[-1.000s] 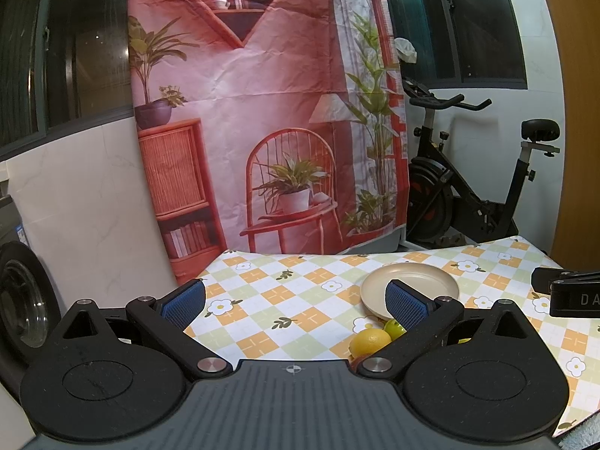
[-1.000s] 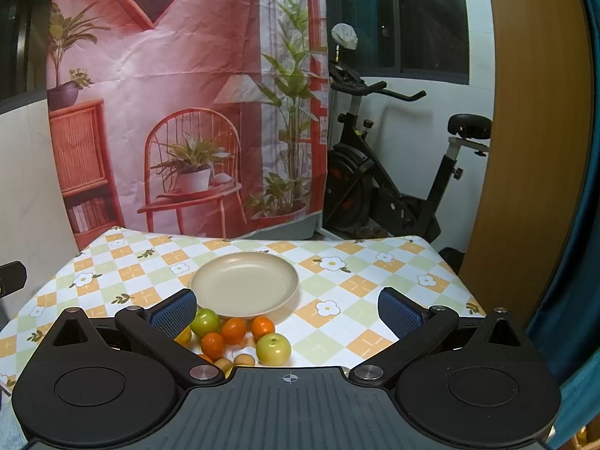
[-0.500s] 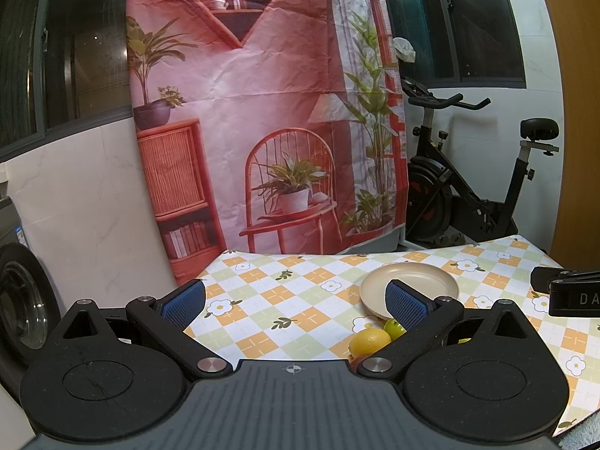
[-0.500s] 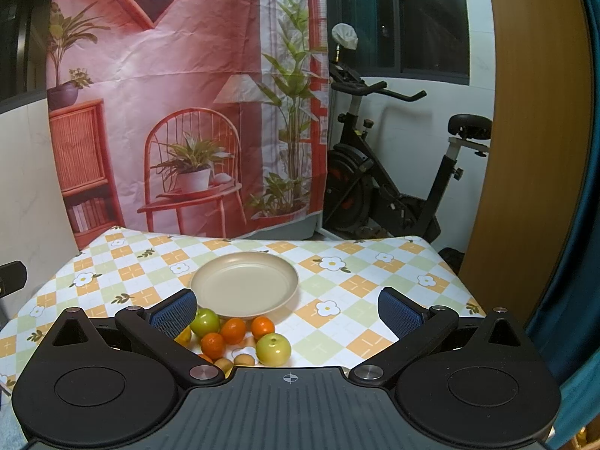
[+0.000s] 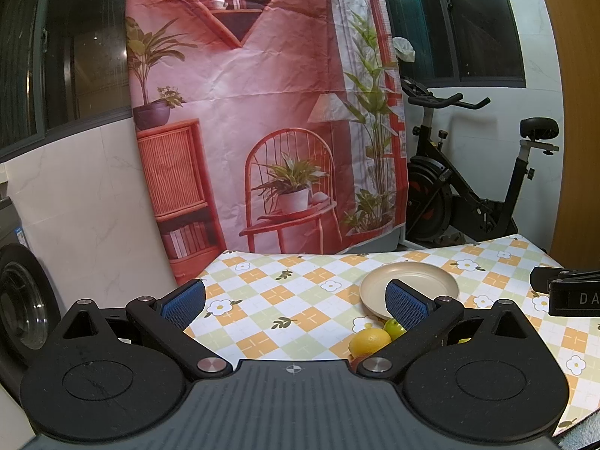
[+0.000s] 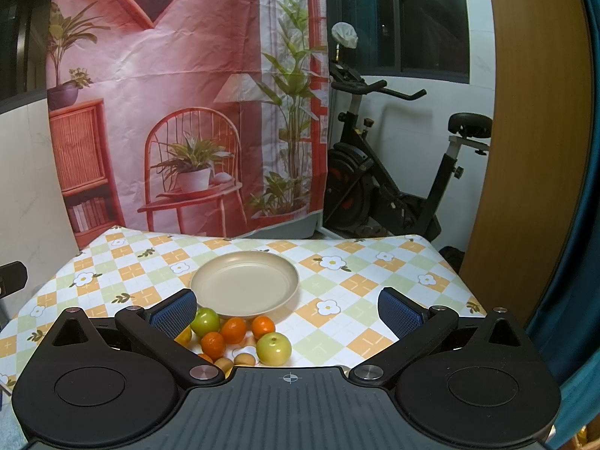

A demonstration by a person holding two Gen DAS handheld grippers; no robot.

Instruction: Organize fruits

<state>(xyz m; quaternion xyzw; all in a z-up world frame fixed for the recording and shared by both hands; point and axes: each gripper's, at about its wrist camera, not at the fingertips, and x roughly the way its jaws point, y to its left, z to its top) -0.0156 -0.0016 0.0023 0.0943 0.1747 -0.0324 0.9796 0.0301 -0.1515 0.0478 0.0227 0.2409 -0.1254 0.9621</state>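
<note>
My right gripper gapes empty over the fruits (packed close); a careless grab could scatter them.

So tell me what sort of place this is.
Probably a home utility room or balcony used as a makeshift set: an exercise bike, a washing machine, and a printed backdrop hung behind the table.

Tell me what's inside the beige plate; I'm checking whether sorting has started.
Nothing shows inside the plate; the fruits lie on the tablecloth in front. The left gripper's fingers cover part of it in the left view.
</note>
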